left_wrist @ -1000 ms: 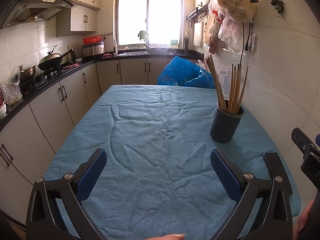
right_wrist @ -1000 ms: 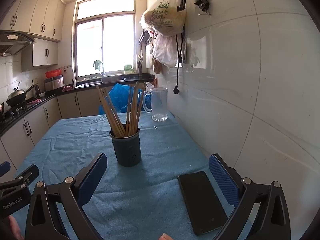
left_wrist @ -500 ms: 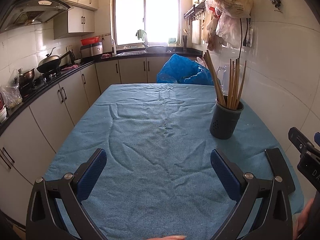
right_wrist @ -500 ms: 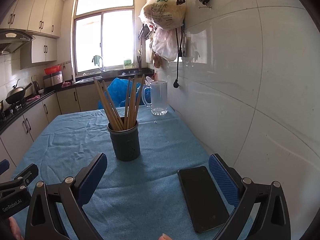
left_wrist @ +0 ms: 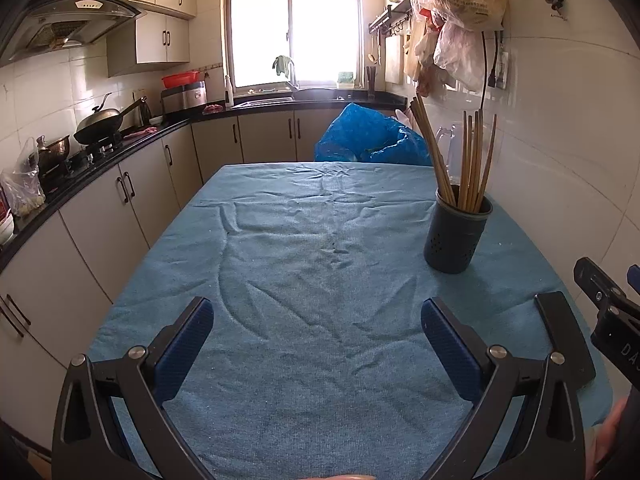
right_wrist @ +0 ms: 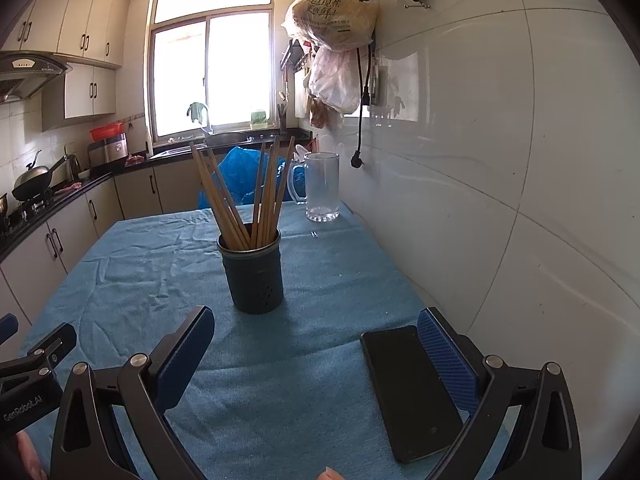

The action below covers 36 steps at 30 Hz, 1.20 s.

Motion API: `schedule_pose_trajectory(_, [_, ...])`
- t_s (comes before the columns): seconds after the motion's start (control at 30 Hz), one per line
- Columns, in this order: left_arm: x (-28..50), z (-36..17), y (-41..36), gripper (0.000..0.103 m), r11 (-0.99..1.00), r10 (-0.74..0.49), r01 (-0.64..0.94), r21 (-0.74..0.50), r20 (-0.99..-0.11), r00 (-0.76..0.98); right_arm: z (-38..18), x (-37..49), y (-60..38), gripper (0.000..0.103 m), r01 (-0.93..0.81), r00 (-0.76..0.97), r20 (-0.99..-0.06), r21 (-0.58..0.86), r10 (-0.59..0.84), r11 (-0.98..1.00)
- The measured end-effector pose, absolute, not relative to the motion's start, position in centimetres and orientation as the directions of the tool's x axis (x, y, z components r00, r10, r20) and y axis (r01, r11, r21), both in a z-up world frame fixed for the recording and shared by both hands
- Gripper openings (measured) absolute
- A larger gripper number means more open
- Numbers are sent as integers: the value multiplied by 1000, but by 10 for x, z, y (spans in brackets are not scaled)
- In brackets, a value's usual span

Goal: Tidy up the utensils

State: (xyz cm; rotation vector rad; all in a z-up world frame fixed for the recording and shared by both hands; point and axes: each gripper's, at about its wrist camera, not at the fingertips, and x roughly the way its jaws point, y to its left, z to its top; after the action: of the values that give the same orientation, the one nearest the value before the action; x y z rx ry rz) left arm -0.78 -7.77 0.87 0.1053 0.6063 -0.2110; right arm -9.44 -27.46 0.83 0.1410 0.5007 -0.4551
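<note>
**Hovering over a blue-clothed kitchen table, two grippers are facing a holder of chopsticks**

Looking out from the left wrist camera, the left gripper point(left_wrist: 316, 344) is hanging spread wide and empty above a wrinkled blue cloth point(left_wrist: 304, 264) that is covering the whole table. A dark perforated utensil holder point(left_wrist: 456, 236) is standing upright on the cloth toward the right edge, well ahead of the blue finger pads point(left_wrist: 186, 344), and a bundle of wooden chopsticks point(left_wrist: 470, 164) is leaning out of it in a fan. A black phone point(left_wrist: 564, 336) is lying flat near the right corner, partly behind the right-hand finger. Beyond the table's far end a crumpled blue plastic bag point(left_wrist: 368, 136) is sitting below a bright window point(left_wrist: 292, 28). Cream cabinets and a black counter are running along the left wall, where a wok point(left_wrist: 100, 124) is resting on the stove under a range hood point(left_wrist: 72, 20). Plastic bags are hanging from the tiled wall on the right.

Looking out from the right wrist camera, the right gripper point(right_wrist: 316, 344) is likewise gaping apart with nothing between its fingers. The utensil holder point(right_wrist: 254, 272) is standing just ahead of it, slightly left of centre, with the chopsticks point(right_wrist: 248, 192) rising from it. The phone point(right_wrist: 408, 388) is lying on the cloth point(right_wrist: 140, 272) beside the right finger pad. A clear glass mug point(right_wrist: 320, 186) is standing at the far end, close to the white tiled wall point(right_wrist: 500, 160), where shopping bags point(right_wrist: 334, 12) and a dangling black cord are hanging. Part of the left gripper's body is showing at the lower left edge.
</note>
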Motion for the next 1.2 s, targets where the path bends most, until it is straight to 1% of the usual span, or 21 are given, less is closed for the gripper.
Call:
schedule_pose_trajectory(0.3, [-8, 8, -78, 103, 973, -160, 226, 45, -577, 801, 8, -94, -275, 103, 454, 778, -497, 20, -385, 891])
schedule_pose_trajectory(0.6, [-12, 10, -84, 103, 971, -144, 227, 79, -562, 814, 5, -94, -275, 103, 450, 774, -507, 18, -380, 893])
schedule_pose_trajectory(1.2, [-12, 9, -87, 103, 969, -144, 231, 84, -567, 811, 1, -91, -276, 103, 452, 766, -519, 17, -378, 892])
